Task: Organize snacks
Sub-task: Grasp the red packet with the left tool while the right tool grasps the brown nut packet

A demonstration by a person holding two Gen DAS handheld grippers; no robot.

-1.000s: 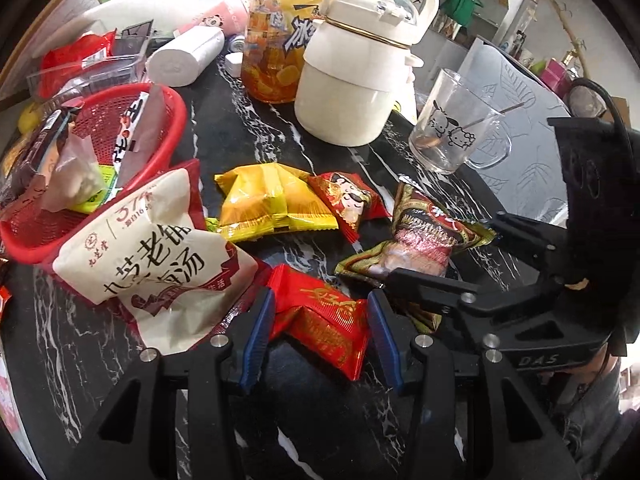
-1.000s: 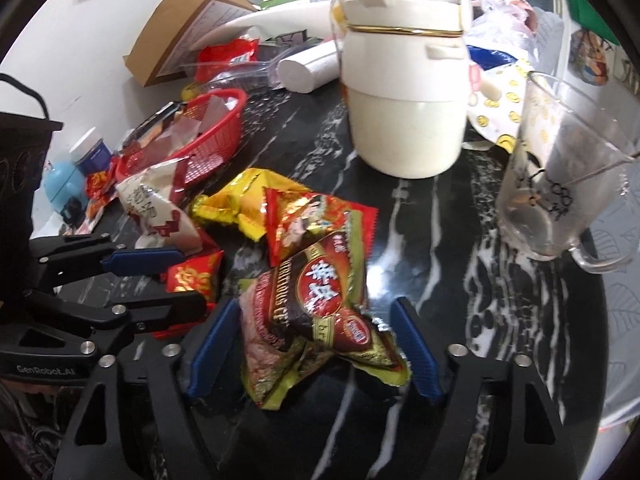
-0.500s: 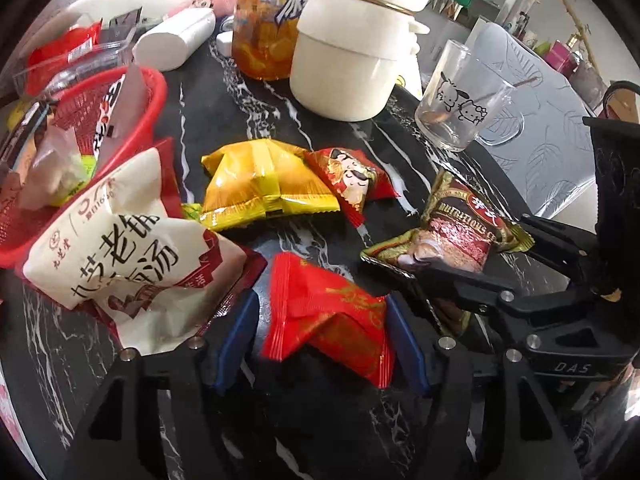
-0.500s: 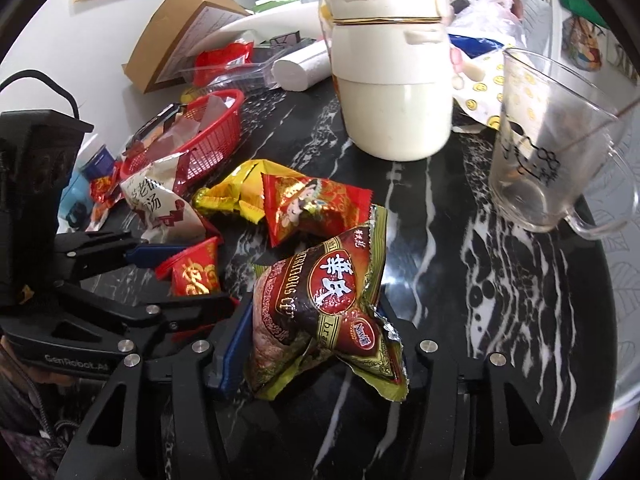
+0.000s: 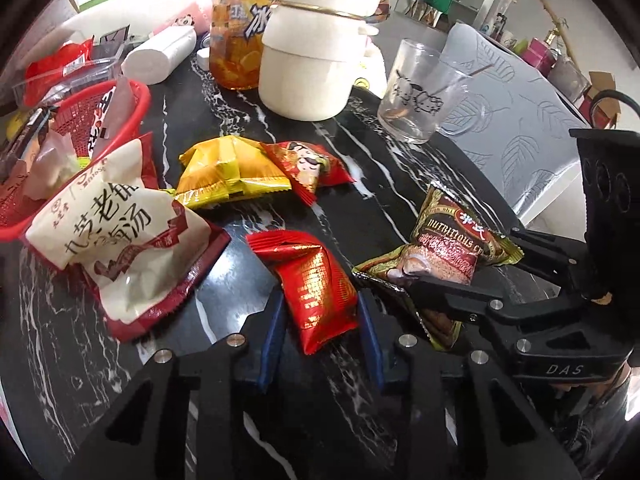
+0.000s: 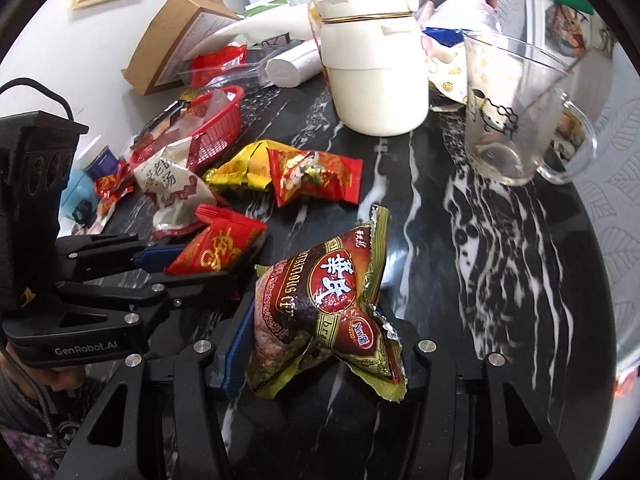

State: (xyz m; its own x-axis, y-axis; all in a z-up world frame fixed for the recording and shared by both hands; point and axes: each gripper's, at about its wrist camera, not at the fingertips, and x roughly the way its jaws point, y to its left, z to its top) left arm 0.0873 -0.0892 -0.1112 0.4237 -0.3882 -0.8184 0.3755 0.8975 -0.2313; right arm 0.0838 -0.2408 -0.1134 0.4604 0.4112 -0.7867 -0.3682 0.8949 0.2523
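A small red and gold snack packet (image 5: 316,284) lies lengthwise between the blue pads of my left gripper (image 5: 320,312). The jaws are closing and both pads touch its sides. My right gripper (image 6: 324,344) is shut on a brown and gold cereal packet (image 6: 320,300), which stands crumpled between its fingers. The left wrist view shows that packet (image 5: 448,240) in the right gripper (image 5: 464,260) at the right. The red basket (image 5: 132,96), with several snacks inside, sits at the far left. A yellow packet (image 5: 228,172), a red packet with a cartoon face (image 5: 308,168) and a large white and red bag (image 5: 116,240) lie loose.
On the black marble table (image 6: 500,248), a cream kettle (image 5: 316,60), an orange drink bottle (image 5: 236,40) and a glass mug (image 5: 420,92) stand behind the snacks. A white roll (image 5: 160,56) and a clear box lie by the basket. The table's rounded edge runs along the right.
My left gripper widened, then closed on the red packet, which now points along the fingers. My right gripper closed on the brown packet and carried it away from the loose snacks.
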